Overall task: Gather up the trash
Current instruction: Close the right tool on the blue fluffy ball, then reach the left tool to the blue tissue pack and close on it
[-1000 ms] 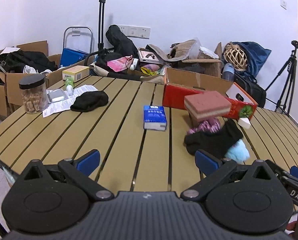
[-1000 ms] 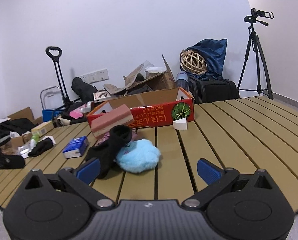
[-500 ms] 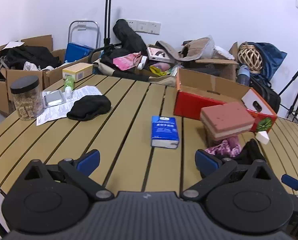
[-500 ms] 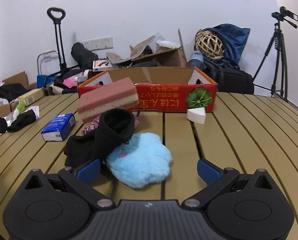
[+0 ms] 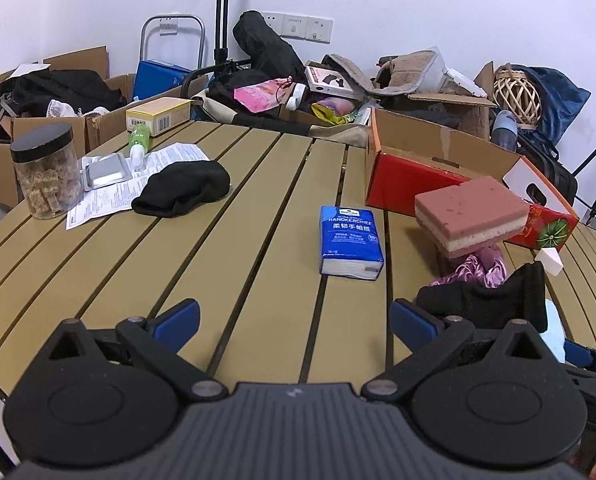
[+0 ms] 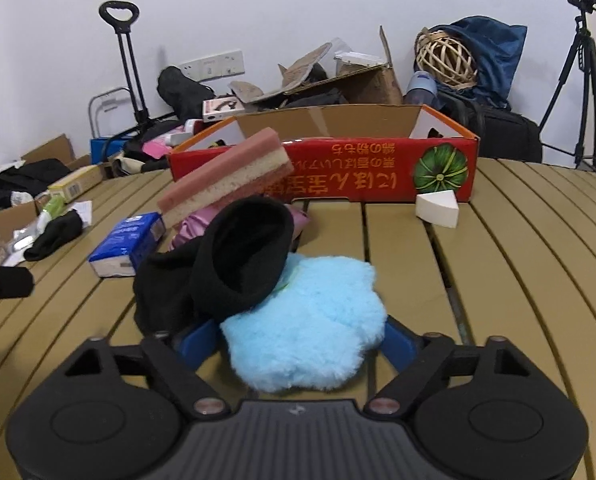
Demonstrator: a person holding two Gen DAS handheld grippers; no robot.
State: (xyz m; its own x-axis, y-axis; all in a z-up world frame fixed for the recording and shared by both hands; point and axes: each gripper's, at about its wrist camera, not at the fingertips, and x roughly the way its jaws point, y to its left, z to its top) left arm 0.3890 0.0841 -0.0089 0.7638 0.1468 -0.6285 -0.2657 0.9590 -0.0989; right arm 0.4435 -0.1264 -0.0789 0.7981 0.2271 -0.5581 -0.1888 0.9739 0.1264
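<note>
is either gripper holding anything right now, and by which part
Left gripper is open and holds nothing. Right gripper has its fingers around the near edge of the blue fluffy pad; whether it grips yet cannot be told.

On the slatted tan wooden desk [image 5: 257, 208], a blue handkerchief tissue pack [image 5: 350, 236] lay near the middle, with a crumpled black knit sock [image 5: 181, 188] to its left, resting on a printed white paper sheet [image 5: 109, 196]. A clear jar with a black lid [image 5: 45, 172] stood at the far left edge. To the right, an open red cardboard box [image 6: 378, 168] sat toward the back of the desk, a pink-and-cream layered sponge [image 6: 225, 176] tilted in front of it. A fluffy light-blue pad [image 6: 302, 320] lay nearest, between the right tongs' [image 6: 298, 344] fingers, a black fabric cuff [image 6: 241, 256] overlapping its left side. A white wedge sponge [image 6: 436, 208] lay just before the box.
</note>
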